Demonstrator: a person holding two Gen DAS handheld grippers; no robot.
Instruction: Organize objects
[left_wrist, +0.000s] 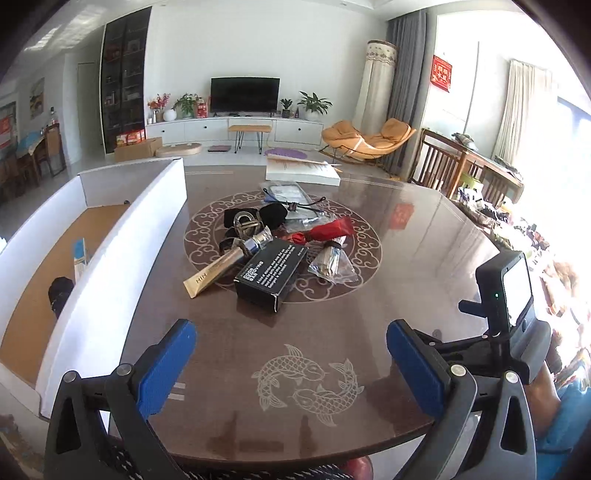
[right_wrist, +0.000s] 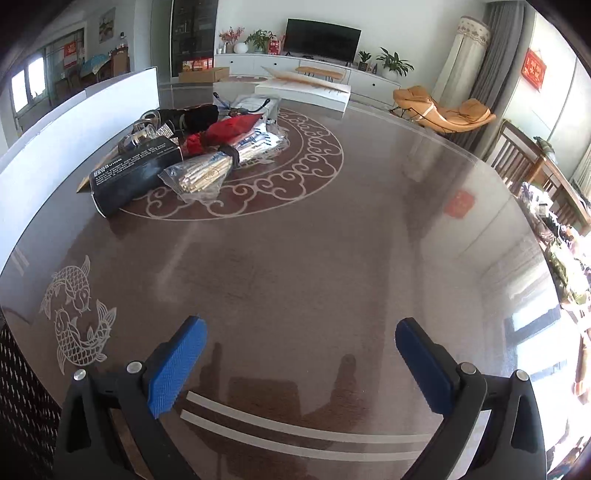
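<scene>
A pile of objects lies on the round brown table (left_wrist: 406, 258): a black carton (left_wrist: 271, 275) (right_wrist: 129, 171), a gold tube (left_wrist: 218, 271), a red pouch (left_wrist: 328, 229) (right_wrist: 229, 127), a clear bag of sticks (left_wrist: 330, 262) (right_wrist: 201, 177), a black pouch (left_wrist: 271, 214) and a belt with a metal buckle (left_wrist: 243, 223). My left gripper (left_wrist: 291, 360) is open and empty, near the table's front edge, short of the pile. My right gripper (right_wrist: 301, 356) is open and empty, to the right of the pile.
A white-walled cardboard box (left_wrist: 110, 251) stands at the table's left, holding a black item (left_wrist: 61, 293) and a small packet (left_wrist: 79, 258). A flat white box (left_wrist: 303, 171) (right_wrist: 303, 92) lies at the far edge. Wooden chairs (left_wrist: 439, 162) stand at the right.
</scene>
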